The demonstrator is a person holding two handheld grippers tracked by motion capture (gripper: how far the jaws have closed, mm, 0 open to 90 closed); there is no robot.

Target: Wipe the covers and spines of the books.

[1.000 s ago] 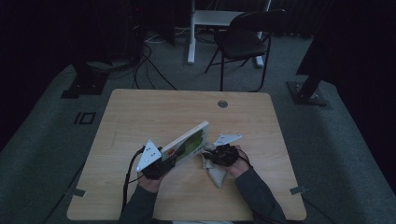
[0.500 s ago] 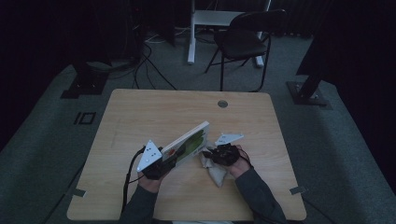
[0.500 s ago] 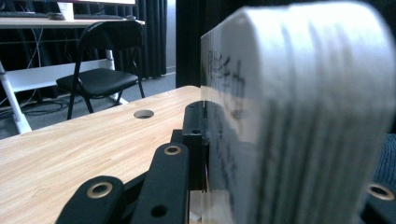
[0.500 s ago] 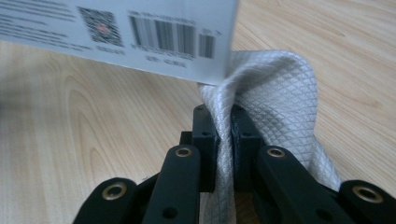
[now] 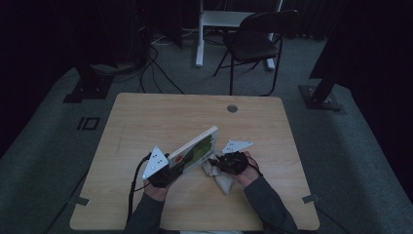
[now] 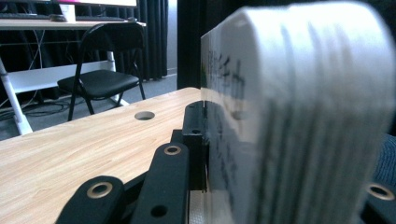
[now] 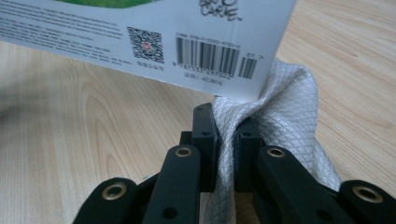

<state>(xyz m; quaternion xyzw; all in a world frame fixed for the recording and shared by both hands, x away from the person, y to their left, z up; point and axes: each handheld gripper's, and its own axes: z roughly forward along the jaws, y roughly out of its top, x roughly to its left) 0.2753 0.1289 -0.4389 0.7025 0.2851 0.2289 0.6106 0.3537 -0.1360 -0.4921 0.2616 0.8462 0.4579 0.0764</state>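
Woven grey cloth [image 7: 275, 121], glossy paper book [image 7: 140, 32], matt wood-grain table [image 7: 74, 130].

— What stands behind the desk [image 5: 146, 122]?
— A black chair [image 5: 255, 41], next to a white frame [image 5: 214, 22], with cables [image 5: 156, 63] on the grey carpet [image 5: 350, 146].
— Anything in the desktop itself?
— A round hole [image 5: 232, 108] near its far edge.

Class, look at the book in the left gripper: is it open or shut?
Shut. The book shows one solid block of pages in the left gripper view, clamped between the left gripper jaws, tilted above the table.
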